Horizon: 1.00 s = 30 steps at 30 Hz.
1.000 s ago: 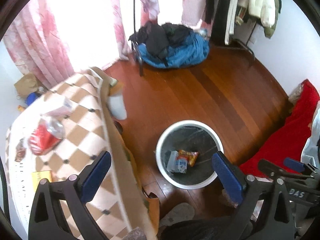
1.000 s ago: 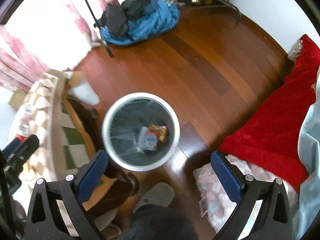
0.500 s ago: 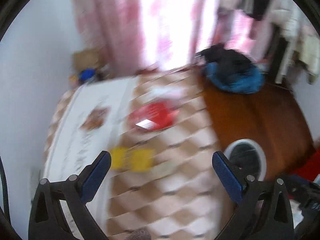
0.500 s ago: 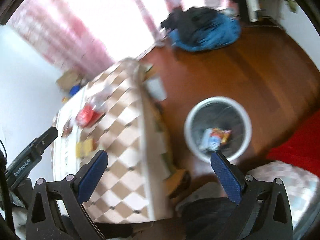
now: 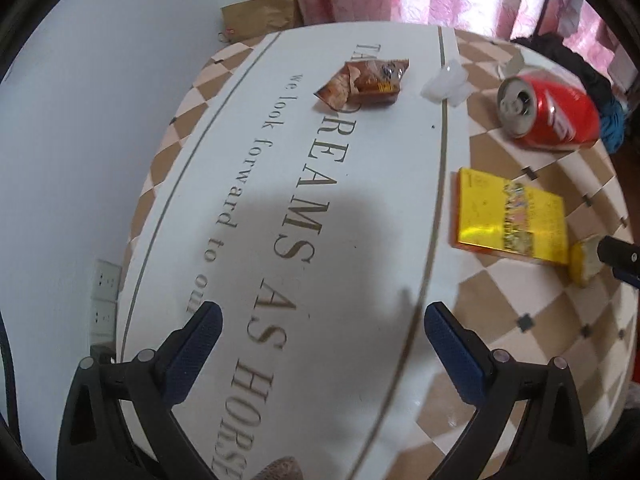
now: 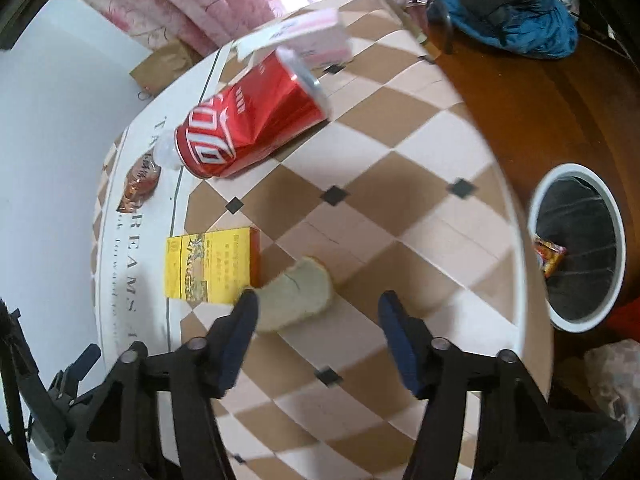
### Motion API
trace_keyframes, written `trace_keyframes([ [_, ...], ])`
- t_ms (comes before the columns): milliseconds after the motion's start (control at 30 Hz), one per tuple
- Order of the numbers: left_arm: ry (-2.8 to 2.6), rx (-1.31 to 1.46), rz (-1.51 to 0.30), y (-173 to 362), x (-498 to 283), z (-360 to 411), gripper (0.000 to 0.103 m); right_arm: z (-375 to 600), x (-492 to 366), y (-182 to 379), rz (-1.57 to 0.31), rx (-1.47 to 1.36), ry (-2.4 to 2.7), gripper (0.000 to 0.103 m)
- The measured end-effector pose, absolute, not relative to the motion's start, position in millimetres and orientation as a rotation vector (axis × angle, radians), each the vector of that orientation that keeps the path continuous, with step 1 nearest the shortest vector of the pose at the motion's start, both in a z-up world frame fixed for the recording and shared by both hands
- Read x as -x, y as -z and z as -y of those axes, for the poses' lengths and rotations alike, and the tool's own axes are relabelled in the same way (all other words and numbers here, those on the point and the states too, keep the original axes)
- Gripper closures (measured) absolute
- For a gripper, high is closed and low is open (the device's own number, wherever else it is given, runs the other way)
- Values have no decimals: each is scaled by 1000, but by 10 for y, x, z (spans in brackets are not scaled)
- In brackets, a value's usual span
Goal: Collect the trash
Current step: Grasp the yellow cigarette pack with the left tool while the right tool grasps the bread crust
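Observation:
A dented red cola can (image 5: 550, 114) lies on its side on the checkered table; it also shows in the right wrist view (image 6: 252, 120). A yellow box (image 5: 510, 216) (image 6: 210, 266) lies nearer, with a slice of bread (image 6: 296, 300) (image 5: 585, 260) beside it. A brown snack wrapper (image 5: 364, 82) (image 6: 140, 184) and a crumpled clear plastic piece (image 5: 446, 84) lie farther back. My left gripper (image 5: 320, 344) is open and empty above the lettered cloth. My right gripper (image 6: 316, 320) is open and empty, its left finger at the bread's edge.
A white-rimmed trash bin (image 6: 580, 248) with wrappers inside stands on the wood floor right of the table. A pink tissue pack (image 6: 316, 36) lies behind the can. A blue and black clothes pile (image 6: 504, 12) lies on the floor. A paper bag (image 5: 260, 14) sits by the wall.
Both grippers swung from above the trash bin to over the table and came down close to it. The right gripper now sits at the bread slice. Both remain open.

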State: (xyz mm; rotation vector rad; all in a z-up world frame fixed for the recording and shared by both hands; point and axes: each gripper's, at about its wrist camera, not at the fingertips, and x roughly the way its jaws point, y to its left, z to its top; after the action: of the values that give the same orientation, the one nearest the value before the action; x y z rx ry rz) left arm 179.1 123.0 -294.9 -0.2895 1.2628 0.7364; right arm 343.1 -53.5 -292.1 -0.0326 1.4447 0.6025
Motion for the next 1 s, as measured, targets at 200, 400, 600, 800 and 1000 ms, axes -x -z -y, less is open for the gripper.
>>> trace_keyframes([
  [200, -616, 205, -1272, 2977, -2051, -1204, 0, 405, -3389, 3017, -1417, 53, -626, 96],
  [400, -289, -67, -1290, 2808, -2559, -840, 0, 689, -3521, 2853, -1375, 43, -607, 97],
  [600, 74, -323, -1371, 2887, -2979, -420, 0, 1040, -3864, 2813, -1419, 38, -530, 97],
  [800, 280, -462, -1500, 3164, -3115, -258, 1, 1163, -4021, 2869, -1464, 25, -524, 97],
  [1000, 330, -335, -1544, 3153, -3234, -313, 27, 1135, -4027, 2929, -1479, 24, -529, 97],
])
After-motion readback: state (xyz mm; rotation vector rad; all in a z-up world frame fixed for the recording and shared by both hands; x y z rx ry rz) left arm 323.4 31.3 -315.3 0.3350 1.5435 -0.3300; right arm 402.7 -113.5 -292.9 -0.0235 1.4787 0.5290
